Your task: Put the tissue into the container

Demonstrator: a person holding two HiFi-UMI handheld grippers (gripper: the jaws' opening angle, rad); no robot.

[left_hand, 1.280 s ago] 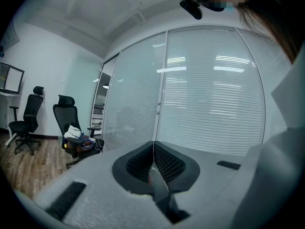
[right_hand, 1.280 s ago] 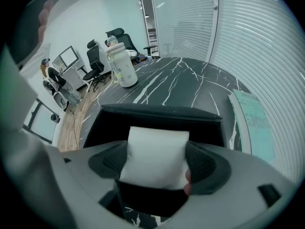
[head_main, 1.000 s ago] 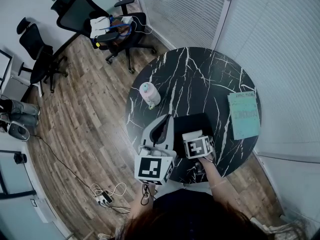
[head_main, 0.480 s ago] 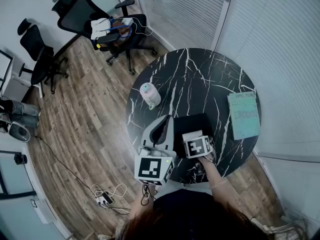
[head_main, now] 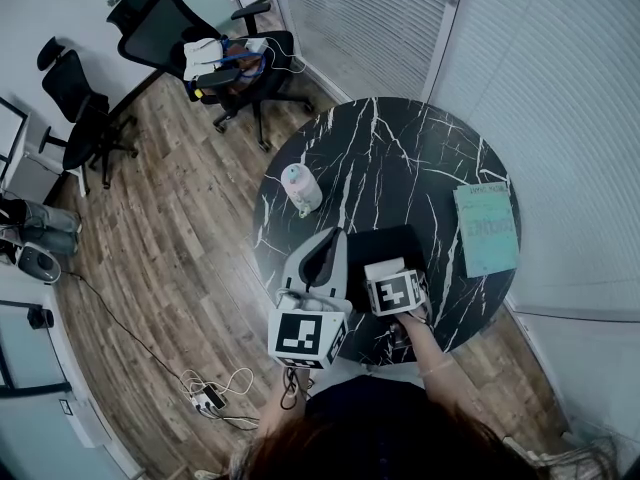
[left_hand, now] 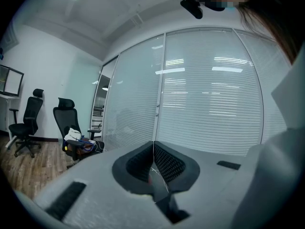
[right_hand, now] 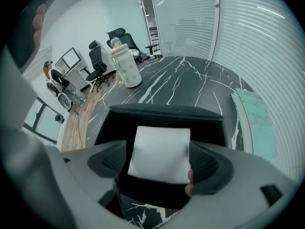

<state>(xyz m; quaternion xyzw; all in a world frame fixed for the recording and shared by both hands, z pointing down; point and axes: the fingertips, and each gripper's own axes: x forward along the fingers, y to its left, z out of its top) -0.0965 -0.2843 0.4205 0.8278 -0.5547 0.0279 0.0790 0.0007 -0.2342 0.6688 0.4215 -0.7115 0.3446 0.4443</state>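
**Right gripper** (right_hand: 158, 163): The jaws are set apart and nothing is clamped. The tissue (right_hand: 160, 149), a flat white square, is seen in the gap between the jaws and below them, lying inside the container (right_hand: 164, 112). Its side edges are lined up just inside the two pads (right_hand: 212, 163). Firm contact with either pad is not shown.

The container, a black open-topped box, is located directly under and ahead of this gripper. Its dark walls are seen around the tissue on all sides. It is set on the table (right_hand: 190, 82), a round black top with white veins, at the edge nearest the gripper.

Ahead and to the left of the right gripper, a pale bottle (right_hand: 125, 66) is stood upright on the table, well apart from the container. Ahead and to the right, a green book (right_hand: 257, 116) is laid flat near the table edge.

**Left gripper** (left_hand: 153, 163): The jaws are brought fully together, pad against pad, with nothing between them. This gripper is held just to the left of the right gripper and is tilted upward, so that window blinds (left_hand: 209, 104) are faced ahead of it. To its left, an office chair (left_hand: 71, 128) loaded with items is seen on the wood floor (left_hand: 24, 166).
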